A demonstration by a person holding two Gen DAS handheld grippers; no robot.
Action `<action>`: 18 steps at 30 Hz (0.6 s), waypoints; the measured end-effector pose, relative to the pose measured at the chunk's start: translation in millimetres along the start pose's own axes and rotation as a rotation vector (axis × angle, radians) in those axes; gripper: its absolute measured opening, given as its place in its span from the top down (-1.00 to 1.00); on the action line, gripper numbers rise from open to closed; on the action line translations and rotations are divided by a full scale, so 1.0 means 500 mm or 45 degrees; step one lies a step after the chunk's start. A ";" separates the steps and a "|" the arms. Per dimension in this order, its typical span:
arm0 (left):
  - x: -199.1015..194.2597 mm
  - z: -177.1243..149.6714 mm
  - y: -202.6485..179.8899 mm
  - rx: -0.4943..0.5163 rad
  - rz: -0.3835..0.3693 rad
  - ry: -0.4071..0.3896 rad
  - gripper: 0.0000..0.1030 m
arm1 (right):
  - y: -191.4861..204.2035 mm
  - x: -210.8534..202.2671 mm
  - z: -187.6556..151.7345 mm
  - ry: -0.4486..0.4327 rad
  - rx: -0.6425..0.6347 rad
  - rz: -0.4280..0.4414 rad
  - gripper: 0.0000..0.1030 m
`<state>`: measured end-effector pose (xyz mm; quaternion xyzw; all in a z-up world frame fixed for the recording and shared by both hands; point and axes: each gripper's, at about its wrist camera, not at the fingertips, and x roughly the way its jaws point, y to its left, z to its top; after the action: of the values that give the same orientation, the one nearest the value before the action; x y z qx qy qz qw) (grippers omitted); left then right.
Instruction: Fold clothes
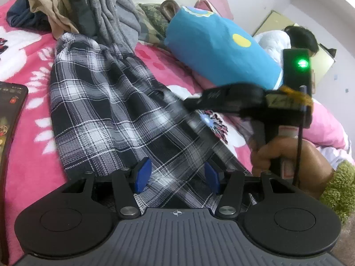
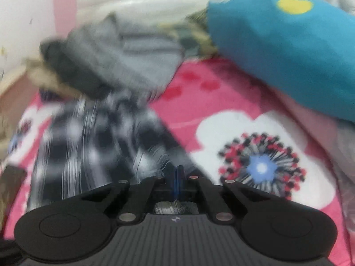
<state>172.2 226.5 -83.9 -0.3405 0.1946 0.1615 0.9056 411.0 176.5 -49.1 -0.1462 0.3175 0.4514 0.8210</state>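
A black and white plaid garment [image 1: 106, 110] lies stretched on the pink flowered bedspread [image 1: 28, 115]. My left gripper [image 1: 177, 175] is open, its blue pads [image 1: 142, 175] on either side of the plaid cloth near its lower end. My right gripper [image 1: 193, 104] shows in the left wrist view over the cloth's right edge. In the blurred right wrist view my right gripper [image 2: 177, 175] is shut, with the plaid garment [image 2: 93, 137] pinched between its pads.
A pile of grey, tan and dark clothes [image 1: 88, 6] sits at the far end of the bed. A blue pillow [image 1: 217, 46] lies to the right. A phone [image 1: 11, 102] lies at the left edge. A green shaggy mat [image 1: 341, 186] is at the right.
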 end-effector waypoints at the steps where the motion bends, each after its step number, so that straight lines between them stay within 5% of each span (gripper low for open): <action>1: 0.000 0.000 0.000 0.000 0.001 0.000 -0.03 | -0.007 -0.005 0.002 -0.025 0.028 -0.007 1.00; 8: -0.003 0.001 0.001 -0.002 0.003 0.001 -0.03 | -0.014 0.029 -0.004 0.032 0.009 -0.101 1.00; 12: -0.005 -0.001 0.000 -0.002 0.005 0.002 -0.03 | -0.019 0.017 0.015 -0.027 0.057 -0.070 0.88; 14: -0.006 -0.003 -0.001 0.001 0.007 0.002 -0.03 | -0.014 0.016 0.027 -0.057 0.055 -0.011 0.31; 18: -0.007 -0.003 -0.002 0.002 0.006 0.001 -0.03 | 0.008 0.042 0.046 -0.025 -0.003 0.070 0.20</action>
<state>169.2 224.2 -82.7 -0.3394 0.1960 0.1633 0.9054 425.1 204.5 -45.1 -0.1339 0.3127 0.4757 0.8112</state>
